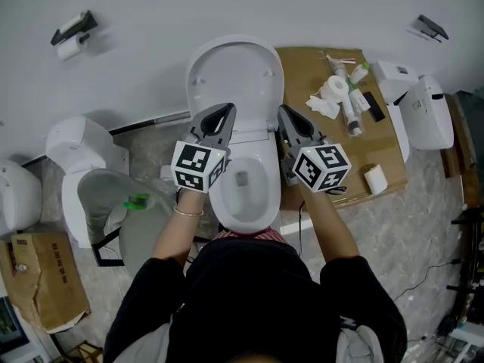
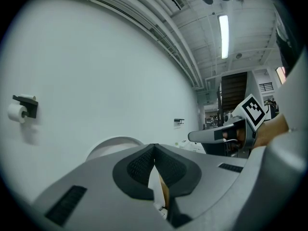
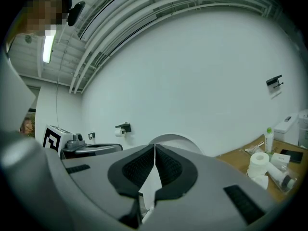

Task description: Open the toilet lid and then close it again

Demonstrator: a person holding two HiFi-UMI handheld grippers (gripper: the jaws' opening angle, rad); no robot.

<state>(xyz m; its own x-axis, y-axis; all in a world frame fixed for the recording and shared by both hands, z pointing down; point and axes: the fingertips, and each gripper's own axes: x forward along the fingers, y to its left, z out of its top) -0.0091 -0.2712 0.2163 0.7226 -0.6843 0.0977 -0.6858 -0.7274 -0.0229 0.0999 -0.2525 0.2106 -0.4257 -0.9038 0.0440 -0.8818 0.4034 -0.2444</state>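
The white toilet's lid (image 1: pixel 234 78) stands raised against the wall, and the bowl (image 1: pixel 246 191) lies uncovered below it. My left gripper (image 1: pixel 227 110) hovers over the bowl's left rear, jaws shut with nothing between them. My right gripper (image 1: pixel 283 112) hovers over the right rear, also shut and empty. Both point toward the wall, just in front of the lid's lower edge. In the left gripper view the lid (image 2: pixel 113 146) rises behind the closed left gripper (image 2: pixel 154 146). The right gripper view shows the lid (image 3: pixel 175 141) behind the closed right gripper (image 3: pixel 154 146).
A cardboard sheet (image 1: pixel 386 153) right of the toilet carries paper rolls and bottles (image 1: pixel 344 93). Other white toilets (image 1: pixel 83 157) stand at the left, and a white tank (image 1: pixel 427 112) at the right. A paper holder (image 1: pixel 72 36) hangs on the wall. A cardboard box (image 1: pixel 41 278) lies at lower left.
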